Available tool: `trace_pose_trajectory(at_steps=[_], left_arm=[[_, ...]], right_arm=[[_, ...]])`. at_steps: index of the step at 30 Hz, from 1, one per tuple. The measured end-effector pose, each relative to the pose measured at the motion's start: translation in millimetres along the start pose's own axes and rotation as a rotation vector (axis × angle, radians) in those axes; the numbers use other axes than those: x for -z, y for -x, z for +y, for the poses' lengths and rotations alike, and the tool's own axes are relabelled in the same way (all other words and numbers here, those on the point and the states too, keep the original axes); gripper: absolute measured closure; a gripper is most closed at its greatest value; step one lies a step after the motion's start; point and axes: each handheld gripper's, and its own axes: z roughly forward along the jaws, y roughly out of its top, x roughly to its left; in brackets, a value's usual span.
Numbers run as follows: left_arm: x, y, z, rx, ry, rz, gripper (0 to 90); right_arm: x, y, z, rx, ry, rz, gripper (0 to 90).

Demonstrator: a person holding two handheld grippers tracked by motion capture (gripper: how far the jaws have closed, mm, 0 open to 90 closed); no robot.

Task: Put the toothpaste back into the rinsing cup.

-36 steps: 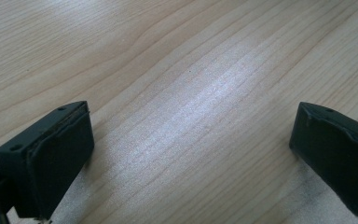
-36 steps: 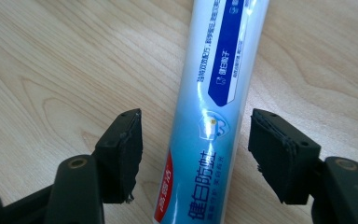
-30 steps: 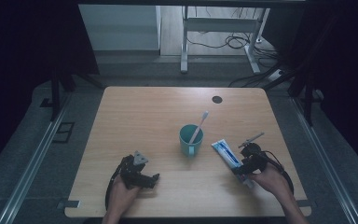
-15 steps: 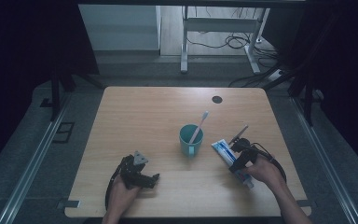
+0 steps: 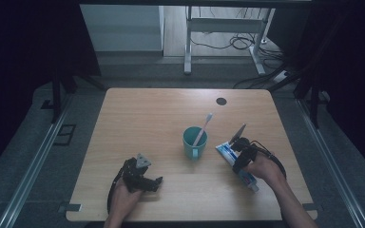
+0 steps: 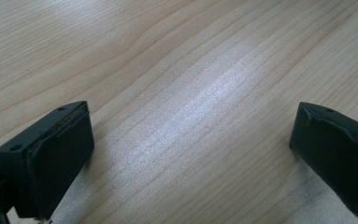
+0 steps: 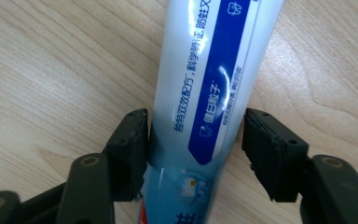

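A white and blue toothpaste tube (image 5: 224,151) lies flat on the wooden table (image 5: 147,118), right of a teal cup (image 5: 194,143) that holds a toothbrush (image 5: 203,126). My right gripper (image 5: 238,155) is lowered over the tube. In the right gripper view the tube (image 7: 209,70) runs between the two black jaws of my right gripper (image 7: 196,144). The jaws have just been closing: one pad sits at the tube's edge, and a thin gap remains at the other. My left gripper (image 5: 155,182) rests near the front edge and stands wide open (image 6: 191,149) over bare wood.
A small black round grommet (image 5: 221,101) sits near the table's far right edge. Beyond the table stand a metal desk frame (image 5: 188,42) and loose cables (image 5: 233,42) on the floor. Dark curtains hang on both sides.
My right gripper has slid left and slightly down onto the toothpaste tube, and its jaws have narrowed around it. The left gripper, cup and toothbrush have not moved.
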Motion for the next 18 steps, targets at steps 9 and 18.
trace_pose_trajectory(at_steps=[9, 18], left_arm=[[0.0, 0.0, 0.0, 0.000, 0.000, 0.000, 0.0], [0.1, -0.1, 0.0, -0.002, -0.001, 0.000, 0.0]], right_arm=[[-2.5, -1.2, 4.4, -0.009, -0.023, -0.004, 50.4], [6.7, 4.3, 3.4, -0.030, 0.019, 0.008, 70.6]])
